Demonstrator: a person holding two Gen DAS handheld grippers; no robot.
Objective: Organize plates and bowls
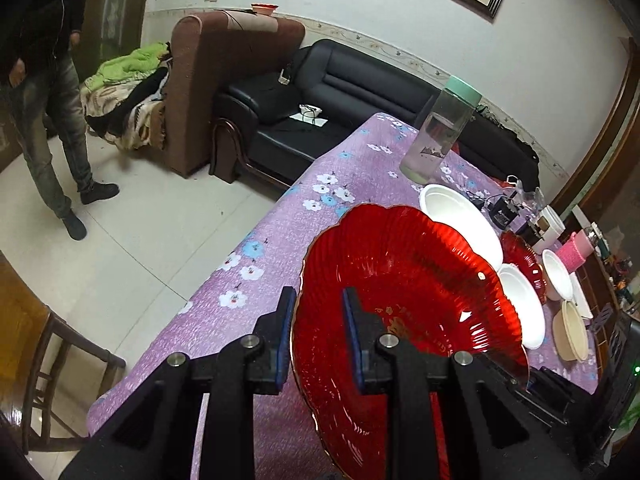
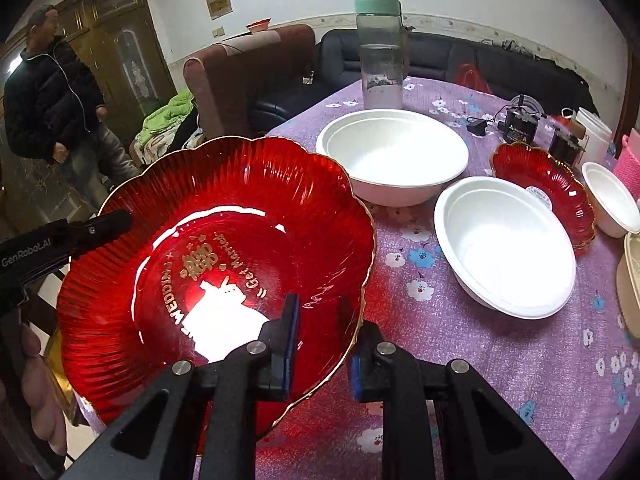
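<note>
A big red glass plate (image 1: 420,288) (image 2: 224,248) with a gold rim is held over the purple flowered table (image 1: 280,216) (image 2: 500,360). My left gripper (image 1: 316,340) straddles its left rim, jaws shut on it. My right gripper (image 2: 324,344) straddles its right rim, jaws shut on it. The left gripper's tip also shows in the right wrist view (image 2: 108,222). Two white bowls (image 2: 392,156) (image 2: 504,248) stand beyond, also in the left wrist view (image 1: 460,224) (image 1: 524,304). A smaller red plate (image 2: 548,188) (image 1: 524,260) lies behind them.
A clear bottle with a green lid (image 2: 380,52) (image 1: 440,132) stands at the far table edge. A small white bowl (image 2: 612,200), a beige bowl (image 1: 572,332), a pink cup (image 1: 576,248) and black adapters (image 2: 520,120) crowd the right. A man (image 2: 52,96) stands by sofas.
</note>
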